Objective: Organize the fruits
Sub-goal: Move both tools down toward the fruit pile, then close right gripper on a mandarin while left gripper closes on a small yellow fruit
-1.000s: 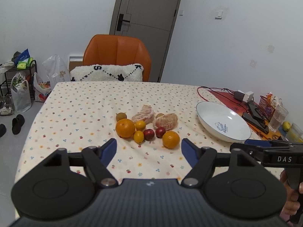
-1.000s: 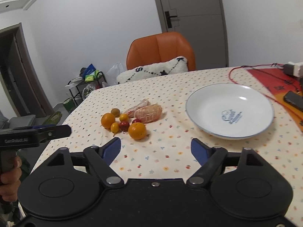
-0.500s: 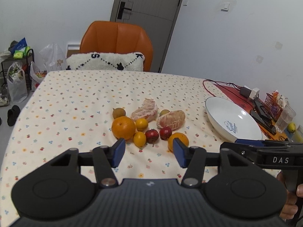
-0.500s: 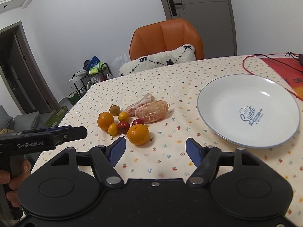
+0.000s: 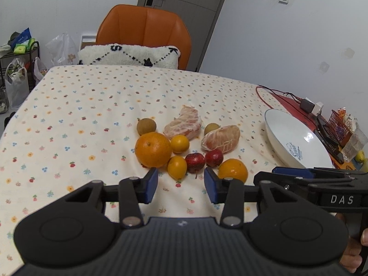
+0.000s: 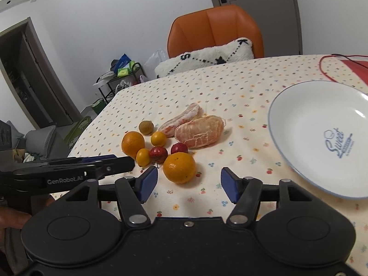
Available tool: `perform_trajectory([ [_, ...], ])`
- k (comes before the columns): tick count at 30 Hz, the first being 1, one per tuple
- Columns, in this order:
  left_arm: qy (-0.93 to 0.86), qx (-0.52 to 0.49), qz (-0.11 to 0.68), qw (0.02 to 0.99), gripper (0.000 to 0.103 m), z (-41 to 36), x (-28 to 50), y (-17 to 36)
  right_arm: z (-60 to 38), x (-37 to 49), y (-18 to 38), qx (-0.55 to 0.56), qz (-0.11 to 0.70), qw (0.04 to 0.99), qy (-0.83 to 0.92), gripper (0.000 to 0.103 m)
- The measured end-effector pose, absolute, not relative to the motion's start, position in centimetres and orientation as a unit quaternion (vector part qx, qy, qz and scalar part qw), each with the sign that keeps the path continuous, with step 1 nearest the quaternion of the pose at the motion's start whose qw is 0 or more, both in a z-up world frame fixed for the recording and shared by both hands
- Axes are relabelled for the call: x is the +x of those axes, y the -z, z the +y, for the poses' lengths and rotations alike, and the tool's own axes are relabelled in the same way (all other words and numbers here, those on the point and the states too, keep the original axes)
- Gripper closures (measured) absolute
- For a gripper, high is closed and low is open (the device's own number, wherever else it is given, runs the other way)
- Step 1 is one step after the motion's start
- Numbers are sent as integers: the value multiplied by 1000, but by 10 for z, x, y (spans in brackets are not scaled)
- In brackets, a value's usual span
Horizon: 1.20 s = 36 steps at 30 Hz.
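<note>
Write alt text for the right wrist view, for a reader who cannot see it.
The open, empty right gripper hovers just short of an orange at the near edge of a fruit cluster on a floral tablecloth. An empty white plate lies to the right, and the left gripper reaches in from the left.

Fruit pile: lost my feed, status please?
Left gripper, right gripper open, empty. Fruits on cloth; plate bare. Nothing blocking.
</note>
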<state>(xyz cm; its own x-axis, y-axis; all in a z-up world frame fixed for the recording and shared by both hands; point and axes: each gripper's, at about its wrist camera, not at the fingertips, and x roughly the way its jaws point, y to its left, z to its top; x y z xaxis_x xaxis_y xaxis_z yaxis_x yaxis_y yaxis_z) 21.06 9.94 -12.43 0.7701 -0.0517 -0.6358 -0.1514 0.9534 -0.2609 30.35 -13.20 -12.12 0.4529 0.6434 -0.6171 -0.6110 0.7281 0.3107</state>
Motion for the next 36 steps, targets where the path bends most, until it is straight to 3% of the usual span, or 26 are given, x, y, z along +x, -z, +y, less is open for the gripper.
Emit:
perform_trajectory([
  [4,-27,-152,341,927,61,102,219,128,-125,309,125,22,378,848,-370,43],
  [8,-24,-155,347,925,70,104,227,132,-118,313,128,20,382,845,-373,44],
  [14,-23,-155,353,923,71,102,235,136,-111,317,131,20,384,843,-375,46],
  [17,-23,-155,356,921,72,100,237,140,-108,320,134,20,389,841,-376,52],
  [19,-22,-155,358,921,82,99,238,141,-106,321,136,21,392,837,-380,65],
  [20,-21,-156,358,920,83,99,238,141,-106,322,137,24,393,835,-385,65],
  [36,-1,-138,324,936,83,66,222,107,-153,311,118,66,356,857,-366,67],
])
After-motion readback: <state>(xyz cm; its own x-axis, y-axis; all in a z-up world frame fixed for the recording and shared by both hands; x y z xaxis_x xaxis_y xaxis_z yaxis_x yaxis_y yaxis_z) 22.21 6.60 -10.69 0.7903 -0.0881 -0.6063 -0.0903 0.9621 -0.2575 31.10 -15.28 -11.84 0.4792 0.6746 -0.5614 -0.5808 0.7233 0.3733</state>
